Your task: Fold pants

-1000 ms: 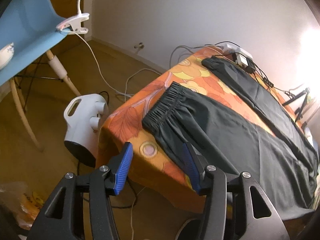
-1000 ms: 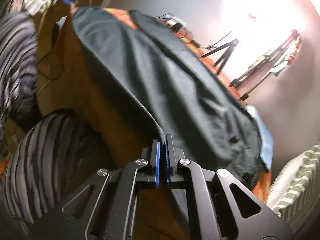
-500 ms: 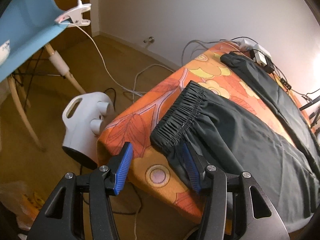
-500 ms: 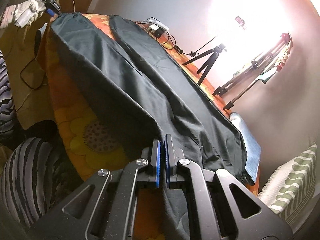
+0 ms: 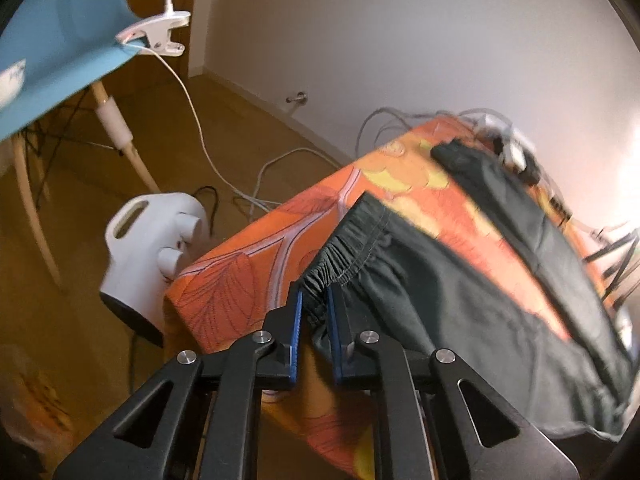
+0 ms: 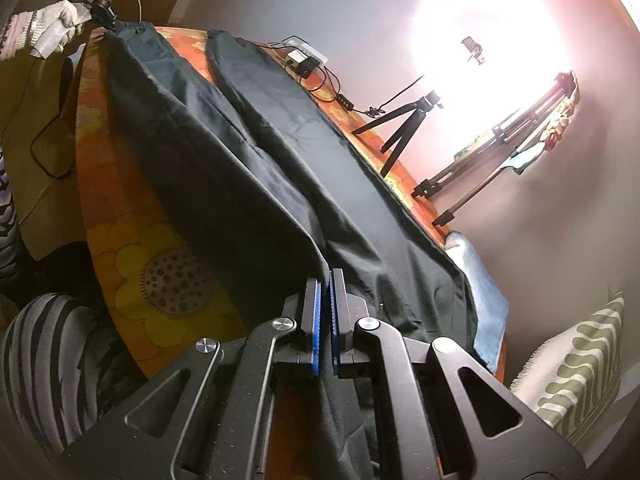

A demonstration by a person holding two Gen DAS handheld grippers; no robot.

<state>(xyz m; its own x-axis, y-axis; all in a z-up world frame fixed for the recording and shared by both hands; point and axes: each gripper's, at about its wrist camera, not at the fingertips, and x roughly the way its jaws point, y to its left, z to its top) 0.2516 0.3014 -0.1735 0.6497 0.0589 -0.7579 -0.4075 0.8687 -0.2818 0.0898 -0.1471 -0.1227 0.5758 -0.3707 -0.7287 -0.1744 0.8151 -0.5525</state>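
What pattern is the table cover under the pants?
Orange floral print with yellow flowers; clearest in the right wrist view.

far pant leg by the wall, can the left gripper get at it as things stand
Probably not right away: the left gripper is closed on the gathered cuff of the near leg, so it is occupied. The far leg itself lies uncovered on the floral tablecloth.

Around you, a white wall [image 5: 400, 40] meets a brown floor [image 5: 100, 208]; a blue chair [image 5: 60, 40] stands beside a white appliance [image 5: 152, 248], and tripods [image 6: 492, 160] rise before a glaring lamp [image 6: 488, 40].
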